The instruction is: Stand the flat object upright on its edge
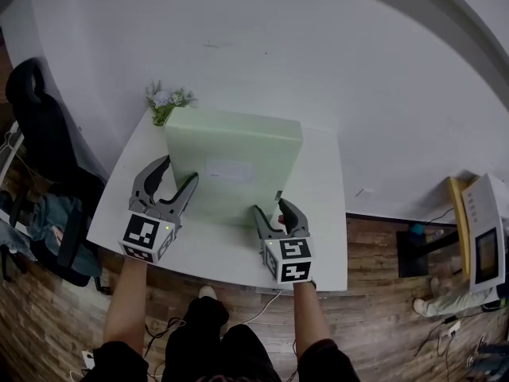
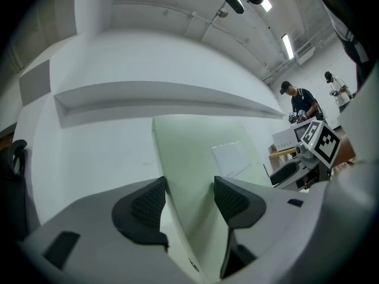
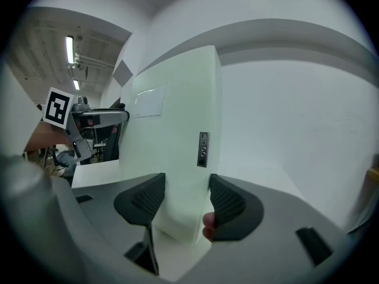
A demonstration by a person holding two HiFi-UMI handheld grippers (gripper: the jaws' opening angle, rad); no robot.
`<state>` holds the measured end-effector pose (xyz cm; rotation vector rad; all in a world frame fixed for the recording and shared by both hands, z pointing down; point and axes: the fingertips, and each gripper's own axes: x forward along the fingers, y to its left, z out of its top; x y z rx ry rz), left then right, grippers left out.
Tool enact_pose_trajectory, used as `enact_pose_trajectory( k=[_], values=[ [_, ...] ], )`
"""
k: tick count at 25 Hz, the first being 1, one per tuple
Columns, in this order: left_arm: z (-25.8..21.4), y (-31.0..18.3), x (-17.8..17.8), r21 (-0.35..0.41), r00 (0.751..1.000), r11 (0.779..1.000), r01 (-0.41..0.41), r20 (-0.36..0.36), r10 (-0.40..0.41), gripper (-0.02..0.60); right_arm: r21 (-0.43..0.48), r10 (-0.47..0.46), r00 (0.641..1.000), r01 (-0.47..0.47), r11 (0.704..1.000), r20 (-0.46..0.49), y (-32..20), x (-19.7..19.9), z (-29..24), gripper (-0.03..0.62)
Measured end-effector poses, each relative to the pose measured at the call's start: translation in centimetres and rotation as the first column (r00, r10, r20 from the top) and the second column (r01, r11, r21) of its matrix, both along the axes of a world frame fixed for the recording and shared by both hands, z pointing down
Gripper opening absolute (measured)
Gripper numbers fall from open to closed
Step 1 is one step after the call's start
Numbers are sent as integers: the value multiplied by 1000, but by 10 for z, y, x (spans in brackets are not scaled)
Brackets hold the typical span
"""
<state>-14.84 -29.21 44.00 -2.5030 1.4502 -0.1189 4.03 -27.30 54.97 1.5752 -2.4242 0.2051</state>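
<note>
Pale-green flat object (image 1: 238,138), a broad, panel-like box. It is tilted up over the white table (image 1: 326,249), with its lower long edge down near the tabletop; I cannot tell whether that edge rests there or hangs just clear. The broad face with the white label (image 1: 229,170) is turned toward me. Left gripper (image 1: 180,171): jaws narrowly parted and clamped across the object's left end, low down, one pad on each broad face. Right gripper (image 1: 270,207): the same hold on the right end, pinching the thickness just below a small dark clasp (image 3: 203,149) on the side wall. Step in hand, as I judge it: swinging the panel about its lower edge to vertical, well advanced but not released. To do it well, I would raise both ends at an equal rate so that the lower edge sits flat and does not skid toward the wall. I would then bring the face plumb, pause, and ease one gripper slightly to test balance before opening either. The narrow base could tip either way. Count: flat objects, one; grippers, two; labels, one; clasps, one; tables, one; flower sprigs (image 1: 167,100) at the table's far left corner, one; black chairs (image 1: 36,118) left of the table, one.
</note>
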Motion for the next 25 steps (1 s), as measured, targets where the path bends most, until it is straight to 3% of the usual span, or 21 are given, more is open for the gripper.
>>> enact_pose_trajectory(
  k=[16, 25],
  values=[
    [6, 19, -5, -27, 999, 1000, 0, 40, 1, 268, -7, -3, 999, 3, 1000, -32, 15, -2, 3, 255],
    [25, 28, -11, -126, 1000, 992, 9, 30, -5, 268, -6, 15, 999, -15, 1000, -42, 27, -1, -8, 255]
  ],
)
